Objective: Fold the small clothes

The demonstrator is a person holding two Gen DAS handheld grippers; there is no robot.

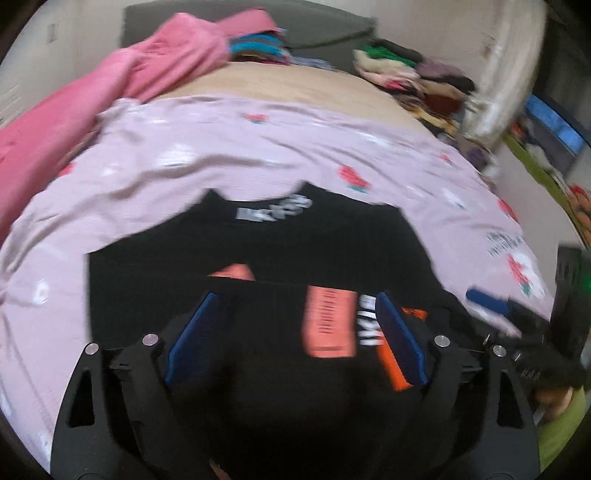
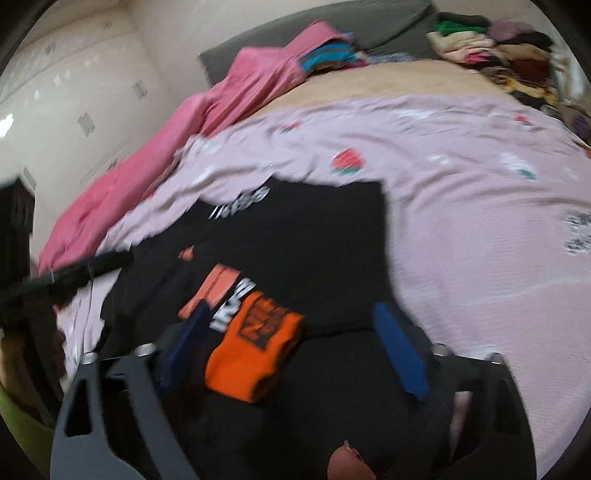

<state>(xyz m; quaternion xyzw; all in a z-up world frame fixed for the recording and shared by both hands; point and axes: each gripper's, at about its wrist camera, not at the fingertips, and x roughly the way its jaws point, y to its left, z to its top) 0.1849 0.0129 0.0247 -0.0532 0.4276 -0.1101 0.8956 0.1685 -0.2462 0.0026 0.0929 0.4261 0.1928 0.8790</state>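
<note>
A bedroom: pale wall on the left, grey headboard [image 1: 240, 18] at the far end, and a bed spread with a lilac sheet [image 1: 221, 147] printed with small red flowers. Going left to right across it, a pink blanket [image 1: 74, 110] is bunched along the left edge, a small stack of coloured clothes [image 1: 258, 48] sits at the head, and a darker heap of clothes [image 1: 417, 77] lies at the far right corner.

The black T-shirt [image 1: 295, 243] lies on the sheet at the near edge, its neckline with white lettering pointing toward the headboard, so its long axis runs from near to far. The near hem looks doubled over the body, showing salmon and orange print.

The left gripper [image 1: 295, 332] stands with its blue pads wide apart over that near fold; the right gripper [image 2: 291, 343] is likewise spread wide. Neither appears to pinch cloth, though blur makes this uncertain.

The shirt should be light, limp and prone to sagging; I would take it at the two corners of the folded edge, pinching both layers
</note>
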